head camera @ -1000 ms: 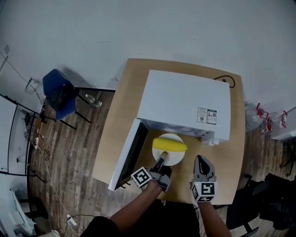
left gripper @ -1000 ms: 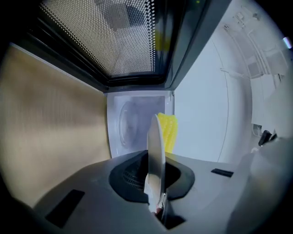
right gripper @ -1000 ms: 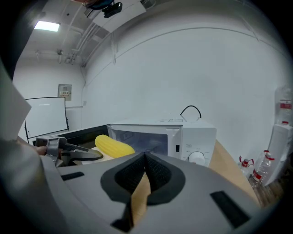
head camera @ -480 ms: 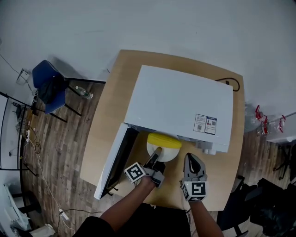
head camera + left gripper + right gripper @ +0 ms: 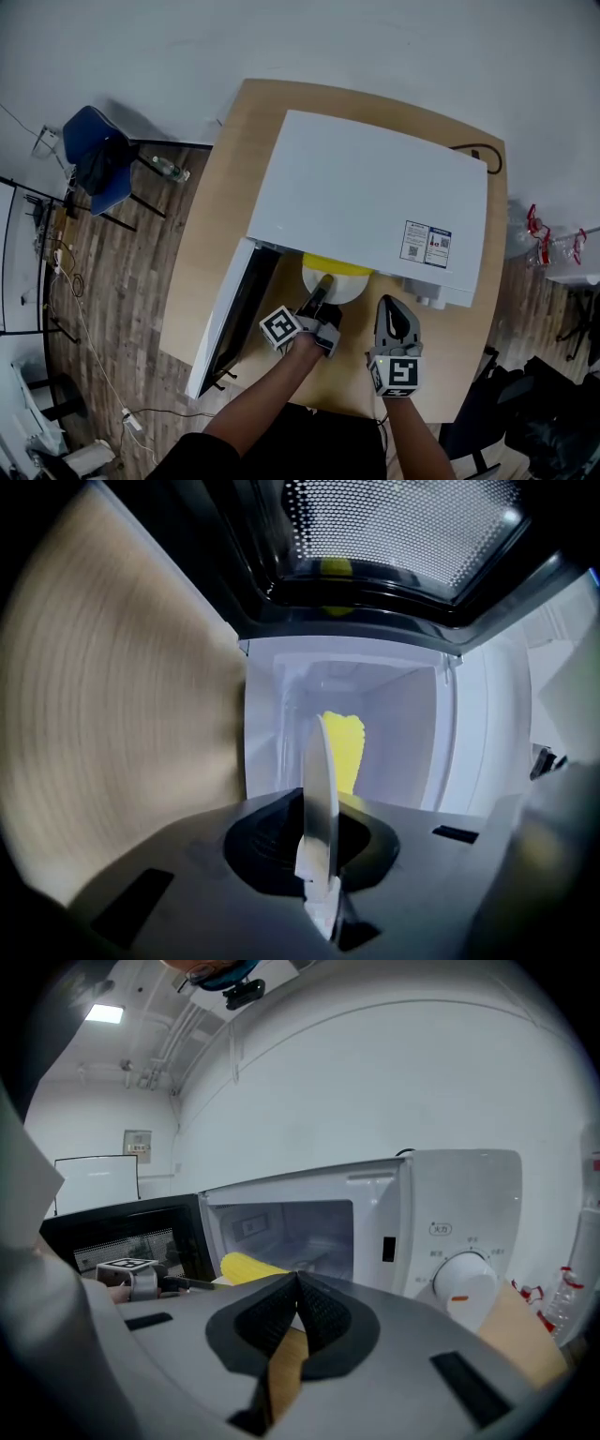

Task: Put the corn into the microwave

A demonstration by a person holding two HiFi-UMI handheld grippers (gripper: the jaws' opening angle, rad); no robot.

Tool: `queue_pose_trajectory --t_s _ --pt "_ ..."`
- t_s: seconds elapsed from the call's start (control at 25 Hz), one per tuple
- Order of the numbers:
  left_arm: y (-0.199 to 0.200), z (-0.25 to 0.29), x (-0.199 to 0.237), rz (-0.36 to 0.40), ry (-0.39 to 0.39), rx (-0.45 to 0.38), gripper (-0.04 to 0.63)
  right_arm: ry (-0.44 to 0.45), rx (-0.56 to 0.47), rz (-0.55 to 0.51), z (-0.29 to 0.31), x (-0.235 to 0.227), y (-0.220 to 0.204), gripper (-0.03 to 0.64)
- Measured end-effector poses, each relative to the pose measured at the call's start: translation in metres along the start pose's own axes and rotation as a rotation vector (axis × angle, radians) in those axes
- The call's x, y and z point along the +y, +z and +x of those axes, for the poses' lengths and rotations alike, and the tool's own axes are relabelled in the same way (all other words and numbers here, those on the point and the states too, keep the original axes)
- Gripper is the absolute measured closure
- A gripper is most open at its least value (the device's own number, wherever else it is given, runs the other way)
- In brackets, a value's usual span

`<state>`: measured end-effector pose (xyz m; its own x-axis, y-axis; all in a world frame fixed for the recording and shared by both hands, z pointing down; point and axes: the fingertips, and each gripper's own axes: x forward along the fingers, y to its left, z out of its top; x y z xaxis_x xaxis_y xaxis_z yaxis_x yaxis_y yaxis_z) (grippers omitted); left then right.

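Observation:
A yellow corn cob lies on a white plate. The plate's far half is hidden under the top of the white microwave, at its open mouth. My left gripper is shut on the plate's near rim. In the left gripper view the plate shows edge-on between the jaws of the left gripper, with the corn in front of the white cavity. My right gripper hovers just right of the plate, shut and empty. In its own view the right gripper faces the corn.
The microwave door swings open to the left, over the wooden table. The control dial sits right of the cavity. A blue chair and cables stand on the floor at the left. A black cord runs behind the microwave.
The left gripper has carried the plate and corn forward to the microwave's mouth, so the microwave's top now covers part of them. The right gripper has followed alongside it.

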<state>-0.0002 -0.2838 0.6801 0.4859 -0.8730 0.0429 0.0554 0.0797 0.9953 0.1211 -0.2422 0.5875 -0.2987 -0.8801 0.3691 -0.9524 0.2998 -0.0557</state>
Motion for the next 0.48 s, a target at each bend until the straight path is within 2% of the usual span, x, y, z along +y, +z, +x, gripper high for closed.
queue_pose_trajectory --t_s 0.2,0.48 --pt "0.008 0.011 0.003 -0.003 0.0 -0.033 0.577 -0.018 0.039 0.011 0.006 -0.003 -0.014 0.557" --pt "0.014 0.025 0.013 -0.013 0.021 -0.062 0.577 -0.012 0.042 0.025 0.013 -0.003 -0.018 0.557"
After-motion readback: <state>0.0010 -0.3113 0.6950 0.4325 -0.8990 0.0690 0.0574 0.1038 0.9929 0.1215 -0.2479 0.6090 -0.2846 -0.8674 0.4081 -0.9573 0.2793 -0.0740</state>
